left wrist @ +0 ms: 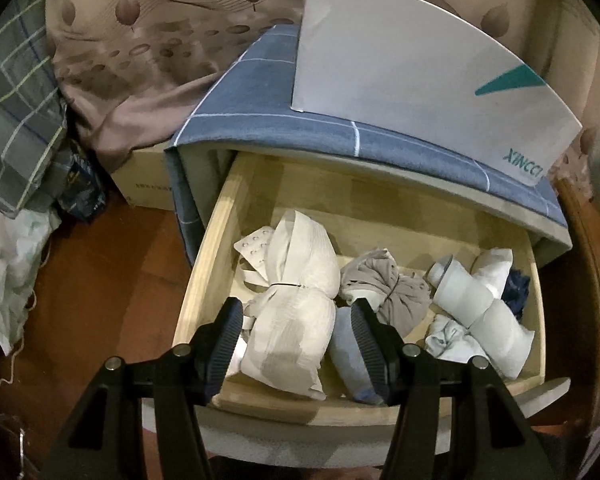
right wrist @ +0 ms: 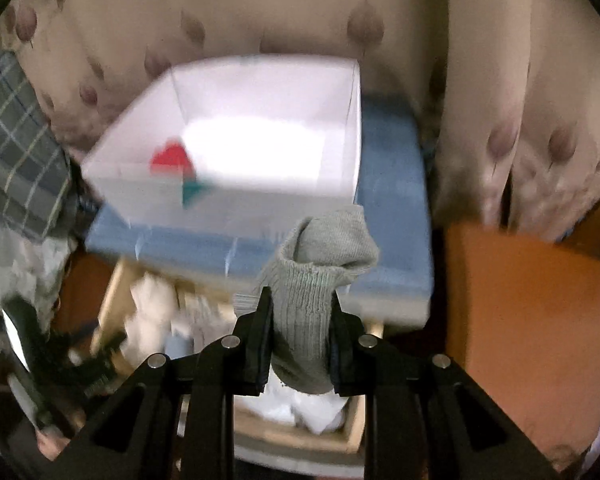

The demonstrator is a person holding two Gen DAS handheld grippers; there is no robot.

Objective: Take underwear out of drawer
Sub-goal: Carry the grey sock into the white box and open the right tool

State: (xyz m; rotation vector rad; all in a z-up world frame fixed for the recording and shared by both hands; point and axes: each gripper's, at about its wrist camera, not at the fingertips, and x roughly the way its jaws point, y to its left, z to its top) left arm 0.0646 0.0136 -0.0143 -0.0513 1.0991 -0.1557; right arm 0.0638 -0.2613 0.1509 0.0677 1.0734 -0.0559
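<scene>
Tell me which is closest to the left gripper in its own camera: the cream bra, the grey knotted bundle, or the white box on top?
1. Cream bra: between the left gripper fingers, in the drawer.
2. Grey knotted bundle: just past the right-hand finger, mid-drawer.
3. White box: farthest, on the blue cloth top.

Dim warm light; left view sharp, right view motion-blurred, fisheye edges dark.

Grey ribbed garment (right wrist: 316, 292), blue checked cover (left wrist: 260, 120), white box (left wrist: 400, 92)
</scene>
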